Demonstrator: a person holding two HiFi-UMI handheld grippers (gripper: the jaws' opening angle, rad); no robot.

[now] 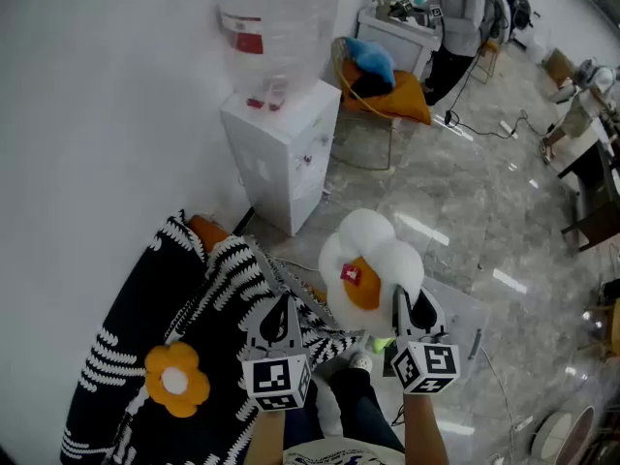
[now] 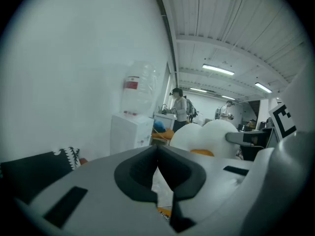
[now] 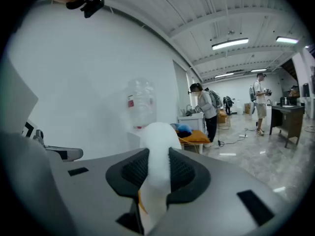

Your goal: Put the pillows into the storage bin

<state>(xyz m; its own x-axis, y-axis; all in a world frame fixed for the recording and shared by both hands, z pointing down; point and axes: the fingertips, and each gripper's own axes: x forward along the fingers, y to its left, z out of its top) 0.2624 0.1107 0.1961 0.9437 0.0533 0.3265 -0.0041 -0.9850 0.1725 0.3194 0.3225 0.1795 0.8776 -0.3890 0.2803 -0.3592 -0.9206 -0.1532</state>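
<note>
- The two marker cubes were nearest to the camera, one on the left gripper [image 1: 281,303] and one on the right gripper [image 1: 411,303], both above the person's dark trouser legs [image 1: 356,407].
- A big black-and-white striped pillow [image 1: 145,308] with an orange flower [image 1: 176,378] lay at the left against the wall, and its striped edge reached under the left gripper.
- A white water dispenser [image 1: 276,153] stood by the wall beyond the pillows, directly ahead of both grippers.
- Further back, a person [image 1: 460,13] stood at a white table, and a cable [image 1: 480,129] lay on the shiny stone floor [image 1: 465,221].
- Both grippers were held side by side in front of the person and pointed forward and a little down.
- The right gripper was clamped on the white flower pillow [image 1: 373,250], its pads pressing the soft white rim from both sides.
- This pillow, with an orange centre and a small red tag, hung in the air above the floor, just to the right of the striped pillow.
- The jaws of the left gripper met at their tips. Something pale showed in the slit behind them, and I could not tell what it was.
- A clear bottle [image 1: 276,17] stood upside down on the dispenser.
- A metal-frame chair [image 1: 363,129] beside the dispenser held a blue cushion [image 1: 370,58] on top of an orange cushion [image 1: 402,95].
</note>
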